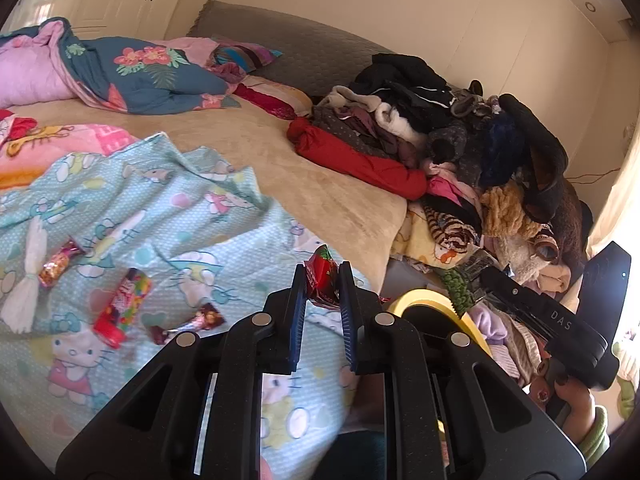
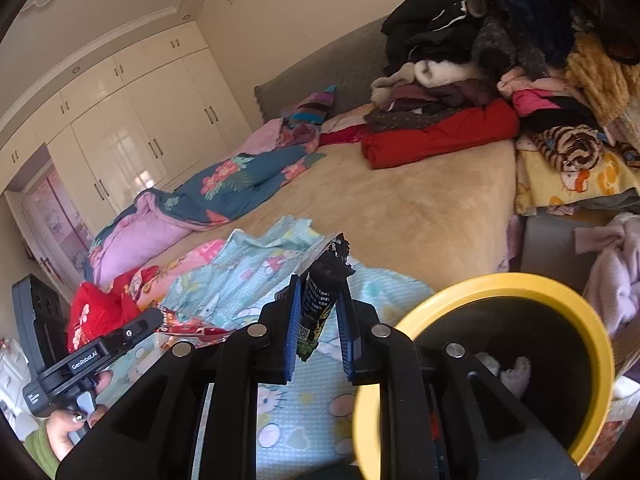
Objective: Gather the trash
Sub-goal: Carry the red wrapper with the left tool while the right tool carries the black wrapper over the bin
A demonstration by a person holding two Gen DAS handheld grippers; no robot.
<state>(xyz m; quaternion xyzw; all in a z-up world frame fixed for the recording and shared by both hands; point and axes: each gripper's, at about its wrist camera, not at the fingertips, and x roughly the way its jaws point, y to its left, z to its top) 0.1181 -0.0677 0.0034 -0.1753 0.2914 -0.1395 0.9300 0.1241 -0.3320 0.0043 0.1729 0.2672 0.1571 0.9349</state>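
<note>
My left gripper (image 1: 323, 286) is shut on a red snack wrapper (image 1: 321, 278), held above the light-blue cartoon blanket (image 1: 168, 216). My right gripper (image 2: 318, 304) is shut on a black and green wrapper (image 2: 322, 300); that wrapper also shows in the left wrist view (image 1: 460, 288). A yellow-rimmed bin (image 2: 516, 292) stands right of my right gripper, with white scraps inside; its rim also shows in the left wrist view (image 1: 432, 300). On the blanket lie a red candy packet (image 1: 122, 308), a shiny pink wrapper (image 1: 60, 262), a brown wrapper (image 1: 192, 322) and a white twisted tissue (image 1: 30, 276).
A heap of clothes (image 1: 460, 144) covers the bed's right side, with a red folded garment (image 1: 360, 156). A floral quilt (image 1: 132, 76) lies at the head of the beige bed (image 1: 280, 160). White wardrobes (image 2: 132, 128) line the far wall.
</note>
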